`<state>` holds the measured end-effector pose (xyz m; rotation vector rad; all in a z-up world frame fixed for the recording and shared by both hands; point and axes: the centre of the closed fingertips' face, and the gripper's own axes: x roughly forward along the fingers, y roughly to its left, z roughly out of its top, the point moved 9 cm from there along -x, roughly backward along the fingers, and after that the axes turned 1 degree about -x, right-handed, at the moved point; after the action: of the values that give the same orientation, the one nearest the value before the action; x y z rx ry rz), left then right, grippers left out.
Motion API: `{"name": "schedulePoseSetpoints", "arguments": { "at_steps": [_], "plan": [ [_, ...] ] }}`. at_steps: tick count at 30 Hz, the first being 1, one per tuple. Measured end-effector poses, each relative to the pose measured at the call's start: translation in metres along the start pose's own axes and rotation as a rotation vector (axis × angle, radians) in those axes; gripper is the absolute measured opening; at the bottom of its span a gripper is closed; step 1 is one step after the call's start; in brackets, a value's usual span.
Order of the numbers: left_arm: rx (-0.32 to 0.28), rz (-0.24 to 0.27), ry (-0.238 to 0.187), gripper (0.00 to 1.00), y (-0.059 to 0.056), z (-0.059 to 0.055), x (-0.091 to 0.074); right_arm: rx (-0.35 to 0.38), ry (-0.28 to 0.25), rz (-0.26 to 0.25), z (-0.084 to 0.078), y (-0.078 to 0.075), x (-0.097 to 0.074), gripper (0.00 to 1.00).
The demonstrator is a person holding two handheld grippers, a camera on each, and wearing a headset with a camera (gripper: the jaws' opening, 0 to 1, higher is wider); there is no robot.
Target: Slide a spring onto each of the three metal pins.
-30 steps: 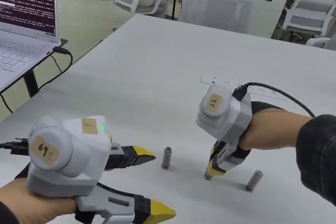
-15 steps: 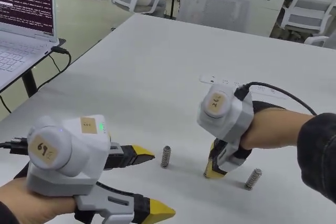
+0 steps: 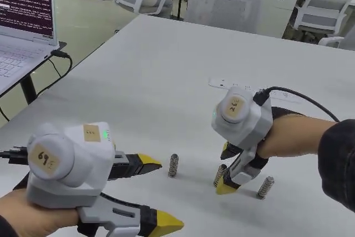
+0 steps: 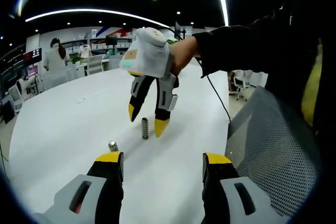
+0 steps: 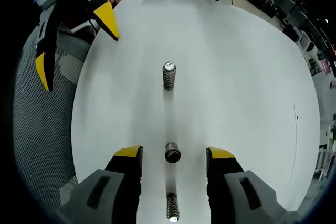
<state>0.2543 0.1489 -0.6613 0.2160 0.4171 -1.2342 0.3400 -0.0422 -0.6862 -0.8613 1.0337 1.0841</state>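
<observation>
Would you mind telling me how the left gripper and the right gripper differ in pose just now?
The left gripper lies nearly level over the table, the right gripper points steeply down at it. The right gripper straddles the middle spring-clad pin; the left gripper's jaws hold nothing. Both are open.
</observation>
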Motion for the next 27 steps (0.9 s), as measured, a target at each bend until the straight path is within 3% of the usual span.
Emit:
{"name": "schedulePoseSetpoints", "arguments": {
  "at_steps": [8,16,27],
  "plan": [
    [-0.003,0.003,0.000,0.57,0.001,0.000,0.000,0.033,-0.054,-0.018,-0.003,0.000,-0.003,0.58],
    [-0.007,0.008,-0.002,0.57,0.001,0.000,0.000,0.051,-0.101,-0.045,-0.007,0.000,-0.011,0.62],
    [-0.018,0.028,-0.014,0.56,0.005,0.001,-0.002,0.120,-0.207,-0.095,-0.020,0.004,-0.029,0.66]
  ]
}}
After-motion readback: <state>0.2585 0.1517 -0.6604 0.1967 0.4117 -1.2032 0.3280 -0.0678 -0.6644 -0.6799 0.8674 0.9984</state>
